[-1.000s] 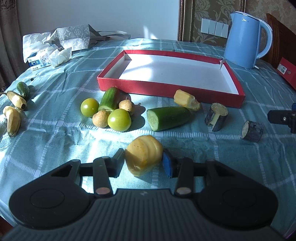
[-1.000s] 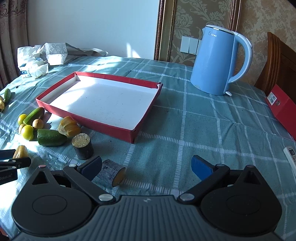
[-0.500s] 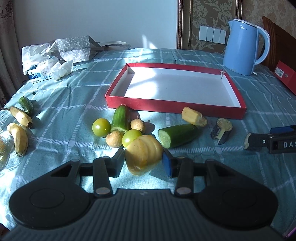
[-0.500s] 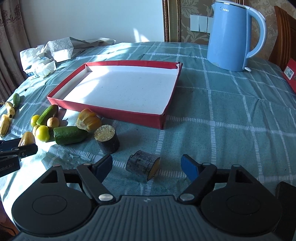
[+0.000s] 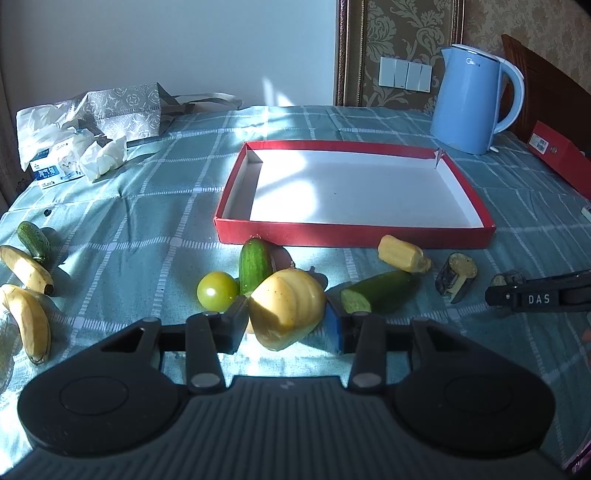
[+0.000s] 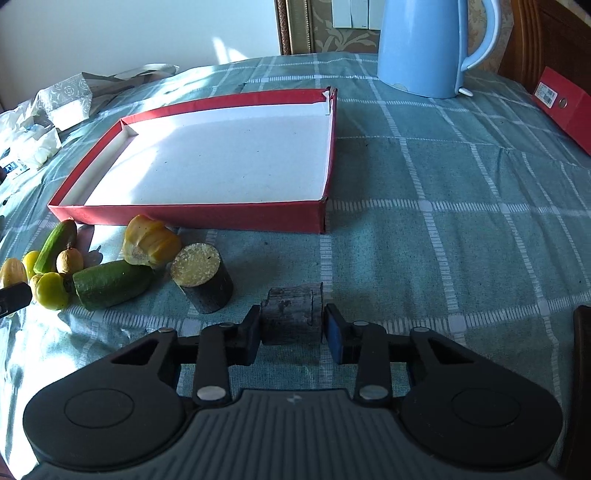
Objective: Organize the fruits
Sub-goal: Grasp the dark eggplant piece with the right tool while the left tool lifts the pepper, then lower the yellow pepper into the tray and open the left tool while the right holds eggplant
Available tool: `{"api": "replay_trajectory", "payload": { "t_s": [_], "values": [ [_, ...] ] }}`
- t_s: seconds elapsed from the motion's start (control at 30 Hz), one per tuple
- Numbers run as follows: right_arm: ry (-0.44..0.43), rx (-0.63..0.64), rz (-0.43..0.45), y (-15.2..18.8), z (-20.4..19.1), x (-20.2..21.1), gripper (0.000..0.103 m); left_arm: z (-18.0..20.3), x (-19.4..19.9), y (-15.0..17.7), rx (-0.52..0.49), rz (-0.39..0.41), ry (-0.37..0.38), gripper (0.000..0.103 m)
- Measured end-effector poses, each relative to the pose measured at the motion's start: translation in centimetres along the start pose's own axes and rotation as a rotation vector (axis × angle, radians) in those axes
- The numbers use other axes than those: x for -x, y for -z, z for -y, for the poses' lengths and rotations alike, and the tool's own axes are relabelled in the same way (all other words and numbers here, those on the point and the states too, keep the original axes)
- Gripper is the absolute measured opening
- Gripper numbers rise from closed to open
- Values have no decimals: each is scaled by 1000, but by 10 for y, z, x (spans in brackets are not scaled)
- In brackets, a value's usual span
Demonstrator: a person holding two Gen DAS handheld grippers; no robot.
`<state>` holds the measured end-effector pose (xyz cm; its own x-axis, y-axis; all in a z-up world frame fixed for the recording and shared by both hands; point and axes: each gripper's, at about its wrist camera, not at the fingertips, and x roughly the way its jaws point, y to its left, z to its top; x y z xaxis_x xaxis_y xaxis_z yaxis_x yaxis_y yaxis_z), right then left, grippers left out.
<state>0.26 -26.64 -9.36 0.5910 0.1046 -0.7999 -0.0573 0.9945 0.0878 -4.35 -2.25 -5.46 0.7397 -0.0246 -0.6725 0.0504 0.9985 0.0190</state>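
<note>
Tongs [image 6: 290, 328] clamped on dark stump [image 6: 290, 317]

Blue kettle [image 5: 472, 99], tissue pack [image 5: 55, 166], checked tablecloth [image 5: 147, 229]

Left gripper [image 5: 286, 319]: matte black ribbed housing, two round discs on the flanks, silver rivets on the finger arms, one blue pad [image 5: 334, 325] and one dark. Right gripper [image 6: 290, 328]: same build; its finger carries white letters "DAS".

- A home dining room: checked tablecloth [image 5: 140, 206] under the claws.
- Blue kettle [image 5: 469, 107], light switches [image 5: 405, 72], patterned wallpaper [image 5: 402, 29] and wooden chair [image 6: 546, 40] beyond them.
</note>
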Motion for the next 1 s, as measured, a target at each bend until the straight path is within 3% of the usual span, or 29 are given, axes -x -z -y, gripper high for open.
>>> {"api": "replay_trajectory", "payload": {
  "t_s": [0.6, 1.0],
  "values": [
    [95, -71, 44, 5, -5, 12, 32, -20, -30, -61, -60, 86, 129, 40],
    [135, -87, 49, 8, 4, 26, 32, -7, -105, -103, -87, 58, 139, 40]
  ]
}}
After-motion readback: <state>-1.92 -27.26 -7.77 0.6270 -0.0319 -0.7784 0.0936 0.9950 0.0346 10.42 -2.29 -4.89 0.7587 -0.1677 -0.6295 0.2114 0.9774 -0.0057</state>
